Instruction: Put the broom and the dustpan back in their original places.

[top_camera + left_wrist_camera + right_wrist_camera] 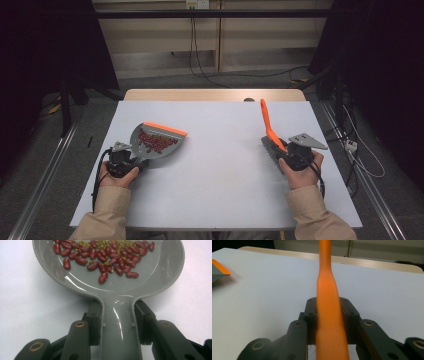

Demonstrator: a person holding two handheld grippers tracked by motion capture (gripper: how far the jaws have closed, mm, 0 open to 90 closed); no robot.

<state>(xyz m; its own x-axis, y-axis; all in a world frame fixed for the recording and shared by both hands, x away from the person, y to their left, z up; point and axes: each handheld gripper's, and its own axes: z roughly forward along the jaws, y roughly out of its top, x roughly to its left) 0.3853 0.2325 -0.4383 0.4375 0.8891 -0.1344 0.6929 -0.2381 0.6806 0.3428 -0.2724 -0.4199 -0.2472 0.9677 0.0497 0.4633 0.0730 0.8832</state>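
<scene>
A grey dustpan [141, 146] with an orange front lip [165, 128] lies at the left of the white table [225, 190]. Red kidney beans [105, 257] and small green beans are heaped in the grey dustpan [152, 275]. My left gripper [136, 161] [117, 315] is shut on the pan's handle, one pad on each side. At the right, my right gripper [280, 151] [329, 315] is shut on an orange brush [267, 122] [327, 287]. The brush's handle points away toward the far edge and its dark bristles [270, 149] sit by the gripper.
The white top rests on a wooden table whose far edge [215, 94] shows behind it. Cables [200, 70] run over the floor beyond, and metal rails [45, 175] flank both sides. The dustpan's orange lip [219, 268] shows at the left of the right gripper view.
</scene>
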